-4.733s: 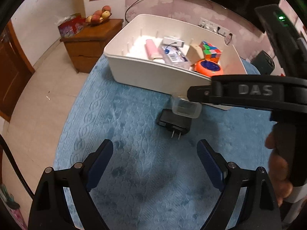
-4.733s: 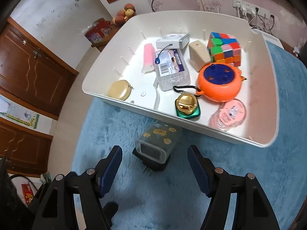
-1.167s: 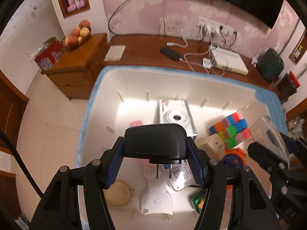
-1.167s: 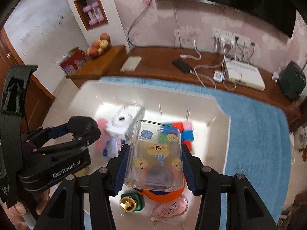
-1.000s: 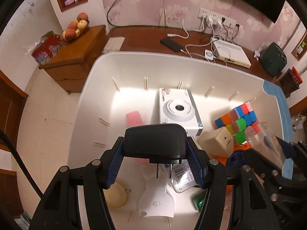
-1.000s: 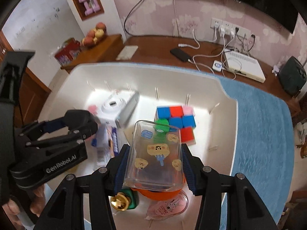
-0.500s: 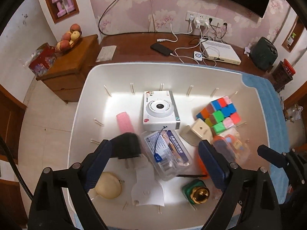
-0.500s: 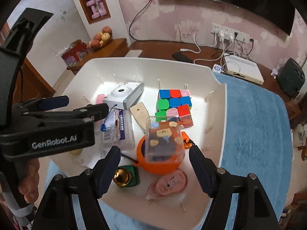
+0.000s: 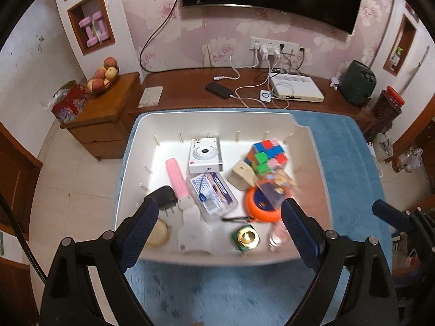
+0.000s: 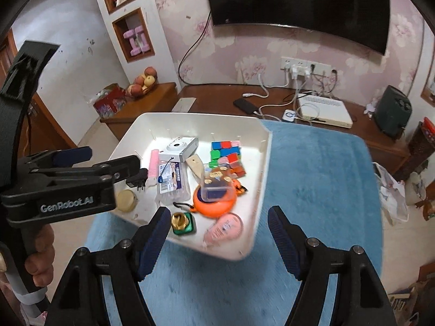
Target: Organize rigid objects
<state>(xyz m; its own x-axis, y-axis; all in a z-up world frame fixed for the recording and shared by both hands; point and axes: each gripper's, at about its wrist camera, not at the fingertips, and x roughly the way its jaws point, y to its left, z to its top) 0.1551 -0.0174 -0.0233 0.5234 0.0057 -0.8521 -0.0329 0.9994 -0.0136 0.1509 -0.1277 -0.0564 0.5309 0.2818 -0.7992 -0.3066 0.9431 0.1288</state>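
Left gripper jaws spread wide, holding nothing, above white bin, right gripper jaws likewise wide and empty, "GenRobot.AI" on left gripper's body, black charger plug near bin's left wall.

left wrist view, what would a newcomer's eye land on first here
The white bin on the blue rug, crowded with small things. Brightest are the colour cube at its far right and the orange round case nearer, a clear box lying on it. Both the left gripper and right gripper hover open and empty.
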